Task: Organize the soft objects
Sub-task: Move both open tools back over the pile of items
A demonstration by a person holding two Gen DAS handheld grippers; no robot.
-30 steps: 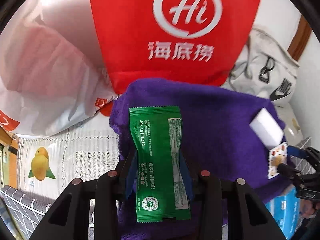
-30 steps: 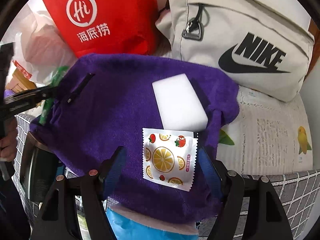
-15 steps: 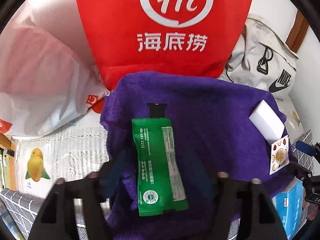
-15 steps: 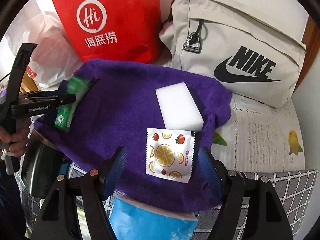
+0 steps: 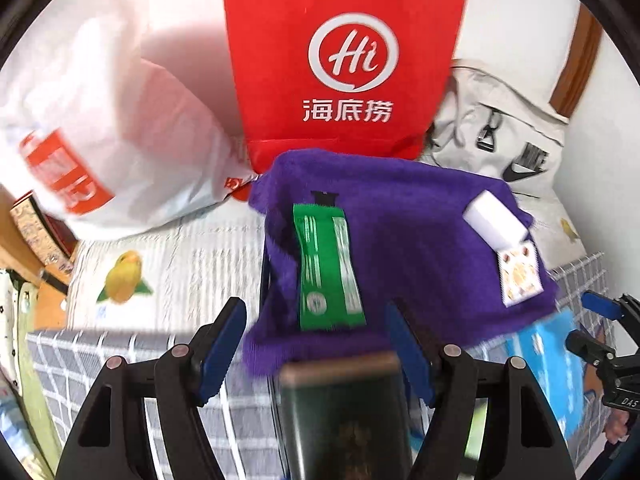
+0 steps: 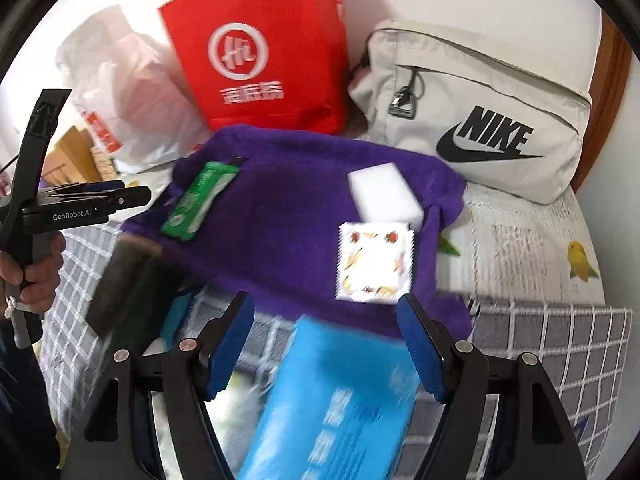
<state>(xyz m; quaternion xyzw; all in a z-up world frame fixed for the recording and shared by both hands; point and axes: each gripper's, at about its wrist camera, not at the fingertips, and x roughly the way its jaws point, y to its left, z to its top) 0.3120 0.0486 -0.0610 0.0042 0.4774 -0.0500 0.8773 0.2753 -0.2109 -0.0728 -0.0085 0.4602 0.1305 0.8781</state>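
A purple towel (image 5: 420, 240) lies spread over a raised pile. On its left side lies a green packet (image 5: 328, 268), apart from my left gripper (image 5: 314, 336), which stands open just in front of it with nothing between the fingers. A white sponge (image 6: 384, 192) and a fruit-print sachet (image 6: 374, 268) lie on the towel (image 6: 280, 232) at the right. My right gripper (image 6: 326, 332) hangs open in front of the sachet, touching nothing. The right wrist view also shows the green packet (image 6: 200, 200) and the left gripper (image 6: 80, 204) held in a hand (image 6: 32, 268).
Behind the towel stand a red paper bag (image 5: 344, 64), a white plastic bag (image 5: 100, 120) and a beige Nike bag (image 6: 480, 120). A blue pack (image 6: 340, 400) and a dark box (image 6: 132, 280) stick out under the towel's near edge. A grey checked cloth (image 6: 540, 340) covers the surface.
The left gripper opened and let go of the green packet, then drew back and up. The right gripper also drew back from the sachet. Both items stay on the towel.
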